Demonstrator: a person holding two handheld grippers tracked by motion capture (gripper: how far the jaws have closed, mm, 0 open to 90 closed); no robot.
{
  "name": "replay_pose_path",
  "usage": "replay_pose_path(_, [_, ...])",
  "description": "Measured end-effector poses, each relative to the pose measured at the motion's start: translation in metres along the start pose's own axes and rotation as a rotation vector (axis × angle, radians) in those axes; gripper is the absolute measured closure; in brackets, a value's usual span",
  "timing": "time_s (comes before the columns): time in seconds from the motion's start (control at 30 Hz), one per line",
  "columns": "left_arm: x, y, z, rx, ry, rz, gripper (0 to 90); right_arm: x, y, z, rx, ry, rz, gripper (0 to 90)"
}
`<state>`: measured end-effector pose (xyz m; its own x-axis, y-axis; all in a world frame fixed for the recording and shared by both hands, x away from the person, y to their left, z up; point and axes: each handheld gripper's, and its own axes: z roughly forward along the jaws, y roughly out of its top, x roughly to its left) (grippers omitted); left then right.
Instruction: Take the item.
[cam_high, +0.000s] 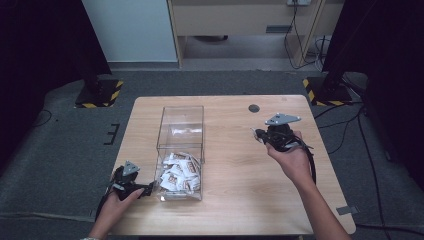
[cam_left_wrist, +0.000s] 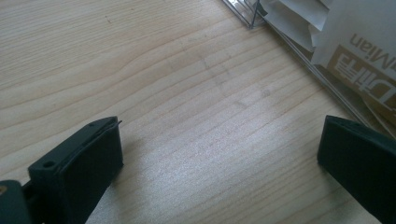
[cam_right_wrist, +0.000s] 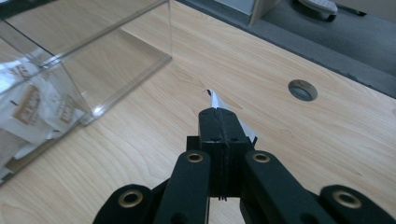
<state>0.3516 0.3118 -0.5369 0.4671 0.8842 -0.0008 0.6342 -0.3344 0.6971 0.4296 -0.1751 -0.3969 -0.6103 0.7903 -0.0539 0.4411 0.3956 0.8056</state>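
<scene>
The right gripper (cam_right_wrist: 219, 116) pinches what looks like a white sachet (cam_right_wrist: 215, 100); the left gripper (cam_left_wrist: 219, 154) gapes wide beside the clear box (cam_high: 181, 131).

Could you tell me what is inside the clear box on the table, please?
White sachets with brown print are heaped in the clear box's near end; its far end is bare. Anything beneath the heap is covered.

The person's left hand (cam_high: 116, 200) rests low at the near left, its black two-jaw left gripper (cam_high: 147, 189) with jaws spread wide apart, while the outstretched right forearm raises the black right gripper (cam_right_wrist: 219, 122), its jaws pressed together on a thin white packet (cam_right_wrist: 215, 100).
</scene>
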Motion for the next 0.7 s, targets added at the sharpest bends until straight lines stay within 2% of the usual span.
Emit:
replay_pose_path(0.17, [0.000,0.000,0.000,0.000,0.000,0.000,0.0,-0.012,-0.007,0.010,0.020,-0.014,0.025,90.0])
replay_pose_path(0.33, [0.000,0.000,0.000,0.000,0.000,0.000,0.0,-0.018,-0.010,0.017,0.033,-0.027,0.028,90.0])
replay_pose_path(0.57, [0.000,0.000,0.000,0.000,0.000,0.000,0.0,-0.022,-0.012,0.025,0.033,-0.034,0.038,90.0])
replay_pose_path(0.7, [0.000,0.000,0.000,0.000,0.000,0.000,0.0,-0.021,-0.014,0.028,0.040,-0.018,0.035,90.0])
